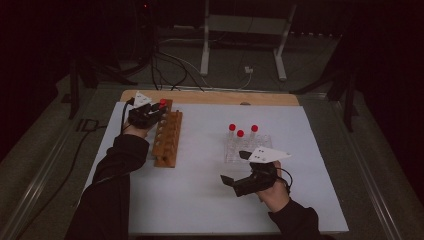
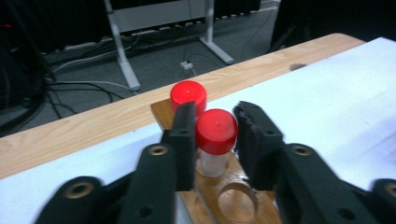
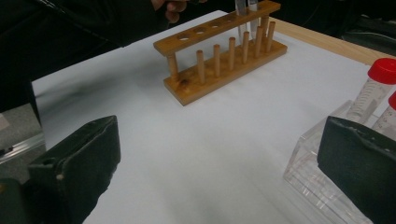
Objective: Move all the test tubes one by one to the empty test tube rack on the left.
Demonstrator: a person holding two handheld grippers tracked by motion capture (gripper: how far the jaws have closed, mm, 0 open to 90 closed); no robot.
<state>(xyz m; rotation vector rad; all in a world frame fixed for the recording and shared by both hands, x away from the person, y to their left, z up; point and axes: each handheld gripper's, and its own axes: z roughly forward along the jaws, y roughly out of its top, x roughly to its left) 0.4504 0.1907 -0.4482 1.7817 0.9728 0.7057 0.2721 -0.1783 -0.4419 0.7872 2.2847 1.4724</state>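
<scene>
Flanking a red-capped tube (image 2: 215,140) in the wooden rack (image 2: 224,196), left jaws narrow; right jaws wide.

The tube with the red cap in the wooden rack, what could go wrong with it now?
1. The left tool flanks the tube just under its cap; opened unevenly, one jaw might drag it sideways.
2. A second capped tube stands right behind, so pulling away carelessly could knock it.
3. The wooden rack is light-looking; a snag might tip it.
</scene>
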